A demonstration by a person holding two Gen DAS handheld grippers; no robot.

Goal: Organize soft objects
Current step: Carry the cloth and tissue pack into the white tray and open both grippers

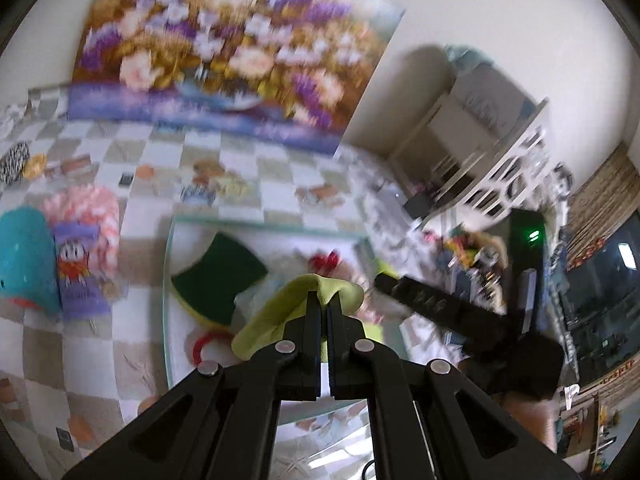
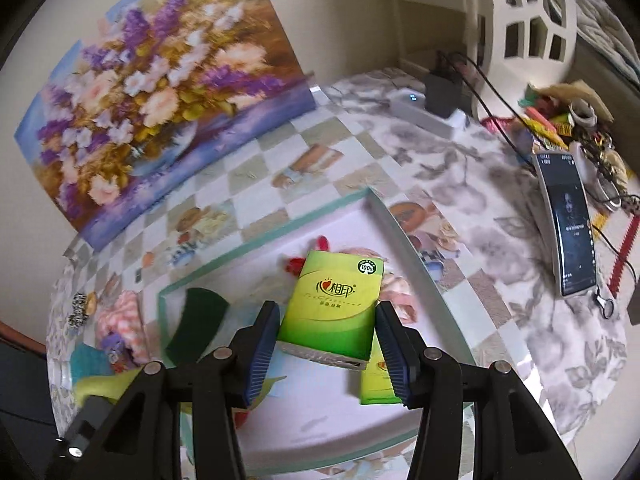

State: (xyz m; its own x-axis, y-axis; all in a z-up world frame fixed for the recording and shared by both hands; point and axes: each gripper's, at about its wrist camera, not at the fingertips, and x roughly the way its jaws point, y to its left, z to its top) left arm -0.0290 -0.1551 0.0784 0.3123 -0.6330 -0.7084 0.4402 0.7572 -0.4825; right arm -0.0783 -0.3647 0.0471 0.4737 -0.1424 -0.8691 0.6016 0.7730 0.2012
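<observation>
Left tool [image 1: 328, 300] clamped fully on one yellow-green cloth [image 1: 280, 312], lower centre of left view. Right tool [image 2: 326, 340] half-spread, pads pressing sides of one green tissue pack [image 2: 336, 304], centre of right view; second tissue pack [image 2: 376, 384] just below. One glass tray [image 2: 384, 216] on table [image 2: 500, 260] holds one dark green scouring pad [image 2: 200, 320] and one red item [image 2: 296, 264]. One floral painting [image 2: 152, 120] upper left.

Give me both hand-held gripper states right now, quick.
Left hand-held gripper: closed, pinching the yellow-green cloth.
Right hand-held gripper: closed on the green tissue pack, held between its pads.
</observation>
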